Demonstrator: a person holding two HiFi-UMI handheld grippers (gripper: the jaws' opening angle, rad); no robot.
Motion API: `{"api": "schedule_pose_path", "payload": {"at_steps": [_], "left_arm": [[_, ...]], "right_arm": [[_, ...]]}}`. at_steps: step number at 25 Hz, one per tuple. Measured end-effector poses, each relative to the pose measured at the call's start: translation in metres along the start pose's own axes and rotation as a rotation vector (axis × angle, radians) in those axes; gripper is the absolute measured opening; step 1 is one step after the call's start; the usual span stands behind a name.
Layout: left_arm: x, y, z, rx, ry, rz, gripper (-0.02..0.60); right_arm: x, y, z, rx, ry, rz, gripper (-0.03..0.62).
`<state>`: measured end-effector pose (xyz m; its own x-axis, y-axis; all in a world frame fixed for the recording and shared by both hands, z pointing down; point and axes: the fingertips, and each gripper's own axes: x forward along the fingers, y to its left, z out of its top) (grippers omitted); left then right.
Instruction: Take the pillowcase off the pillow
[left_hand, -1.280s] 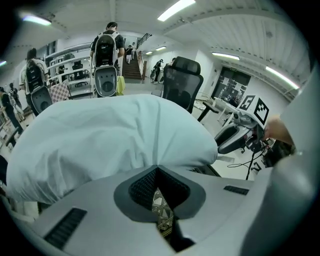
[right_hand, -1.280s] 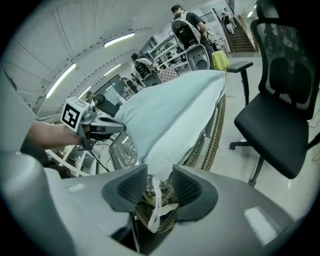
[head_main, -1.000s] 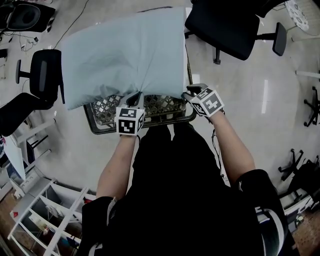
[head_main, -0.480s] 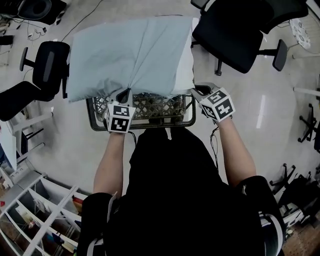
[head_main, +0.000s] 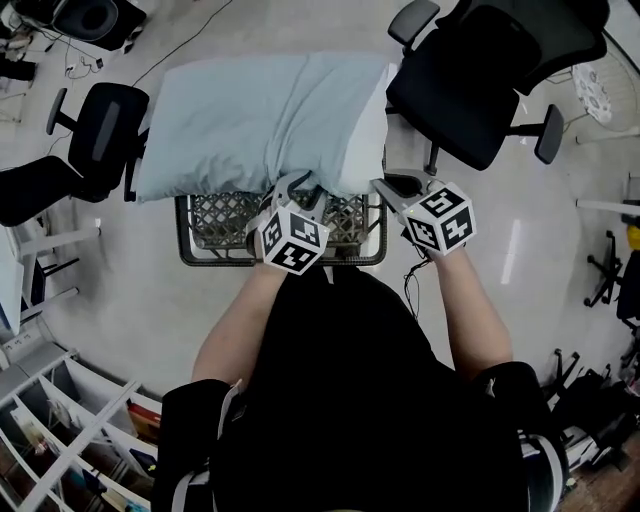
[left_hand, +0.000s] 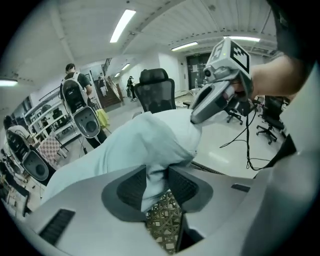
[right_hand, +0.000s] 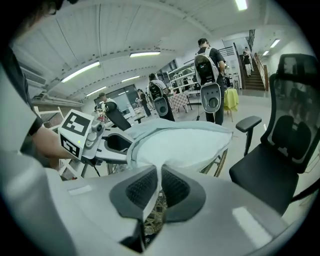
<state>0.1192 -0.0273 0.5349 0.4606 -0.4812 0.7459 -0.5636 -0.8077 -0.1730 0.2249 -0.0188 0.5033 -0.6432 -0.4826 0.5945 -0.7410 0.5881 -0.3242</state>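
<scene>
The pale blue fabric pillowcase is plain, the soft pillow white, the dark metal basket lattice-patterned, the mesh office chair black.

The pillow hides the far part of the wire basket.

Left tool shifted right along pillowcase, jaws just opening around it, more white pillow exposed

Head camera looked steeply down from above person. Gripper cameras sat right behind own jaws, looked across room. All three saw pillow
</scene>
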Motion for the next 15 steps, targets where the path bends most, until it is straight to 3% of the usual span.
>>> {"api": "schedule_pose_path", "payload": {"at_steps": [3, 6, 9, 11, 13, 15], "left_arm": [[-0.001, 0.007, -0.011, -0.048, 0.021, -0.027, 0.015], [0.0, 0.011, -0.031, -0.133, 0.038, -0.065, 0.008], [-0.002, 0.018, -0.052, -0.138, 0.073, -0.049, 0.006], [-0.006, 0.028, -0.07, -0.126, 0.107, -0.011, 0.006], [-0.016, 0.056, -0.107, -0.151, 0.185, 0.085, 0.004], [-0.037, 0.097, -0.156, -0.254, 0.247, 0.177, 0.003]], "right_arm": [[-0.002, -0.009, -0.004, 0.034, -0.006, -0.032, 0.035], [-0.001, -0.017, -0.014, 0.108, -0.021, -0.058, 0.035], [-0.001, -0.022, -0.026, 0.163, -0.035, -0.065, 0.034], [-0.001, -0.024, -0.033, 0.194, -0.04, -0.063, 0.034], [-0.003, -0.031, -0.042, 0.21, -0.035, -0.087, 0.034], [-0.01, -0.044, -0.052, 0.237, -0.028, -0.127, 0.034]]}}
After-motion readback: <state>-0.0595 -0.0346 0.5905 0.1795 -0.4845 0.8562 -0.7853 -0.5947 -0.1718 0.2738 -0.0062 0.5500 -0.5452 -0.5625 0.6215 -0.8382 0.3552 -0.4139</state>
